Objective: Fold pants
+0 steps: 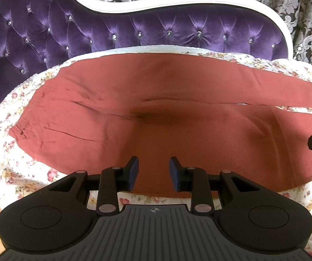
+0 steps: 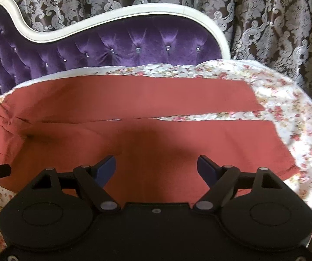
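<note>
Left wrist view shows the left gripper part open and empty over the near edge of the red pants, spread flat across the frame centre on the floral cover, while the right gripper, wide open and empty, hangs over the near leg, probably ready to fold.

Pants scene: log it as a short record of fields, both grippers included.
garment: red pants, unfolded, laid flat, legs side by side
waist end: toward the left
surface: floral cover on purple tufted sofa
left gripper: open, empty, over near edge of pants
right gripper: open, empty, over near leg
backdrop: damask curtain
</note>
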`<state>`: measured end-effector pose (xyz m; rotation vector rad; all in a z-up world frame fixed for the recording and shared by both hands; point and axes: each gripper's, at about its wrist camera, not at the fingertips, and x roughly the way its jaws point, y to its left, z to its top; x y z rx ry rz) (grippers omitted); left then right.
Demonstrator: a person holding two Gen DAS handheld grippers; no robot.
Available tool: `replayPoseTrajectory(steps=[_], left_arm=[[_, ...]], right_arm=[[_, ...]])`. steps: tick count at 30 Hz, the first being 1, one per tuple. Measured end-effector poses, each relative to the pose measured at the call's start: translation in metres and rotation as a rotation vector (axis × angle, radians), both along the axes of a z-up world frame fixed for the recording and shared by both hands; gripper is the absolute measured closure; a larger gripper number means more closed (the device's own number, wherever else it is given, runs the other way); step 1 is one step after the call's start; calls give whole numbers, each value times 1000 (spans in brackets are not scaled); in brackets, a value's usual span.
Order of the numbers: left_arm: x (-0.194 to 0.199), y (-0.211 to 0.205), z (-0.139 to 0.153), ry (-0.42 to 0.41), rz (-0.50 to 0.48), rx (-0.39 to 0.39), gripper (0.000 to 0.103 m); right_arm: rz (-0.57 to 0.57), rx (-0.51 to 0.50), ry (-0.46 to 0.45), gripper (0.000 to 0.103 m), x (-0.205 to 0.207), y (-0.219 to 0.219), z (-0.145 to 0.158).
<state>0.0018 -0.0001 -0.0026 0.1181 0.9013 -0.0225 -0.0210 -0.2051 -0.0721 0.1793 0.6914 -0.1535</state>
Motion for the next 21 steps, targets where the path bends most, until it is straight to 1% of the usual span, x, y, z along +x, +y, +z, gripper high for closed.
replayPoseTrajectory(steps=[4, 5, 7, 9, 11, 13, 15, 16, 21], left_arm=[[2, 6, 6, -25, 24, -19, 73], [3, 8, 8, -43, 32, -31, 73], [5, 11, 13, -61, 48, -32, 73], [9, 12, 15, -65, 50, -47, 73], [13, 14, 16, -63, 51, -35, 73], [17, 15, 16, -56, 55, -24, 73], [20, 17, 15, -60, 55, -6, 73], [22, 18, 15, -66, 57, 0, 73], [32, 20, 13, -69, 55, 15, 73]], right_arm=[[26, 43, 14, 20, 11, -3, -8], [40, 45, 29, 20, 16, -3, -10], [79, 51, 50, 20, 24, -1, -13], [115, 57, 47, 20, 27, 1, -14], [160, 44, 47, 20, 30, 4, -14], [189, 26, 66, 20, 35, 7, -15], [224, 27, 83, 24, 40, 9, -16], [236, 27, 88, 24, 43, 9, -18], [250, -5, 79, 24, 53, 10, -16]])
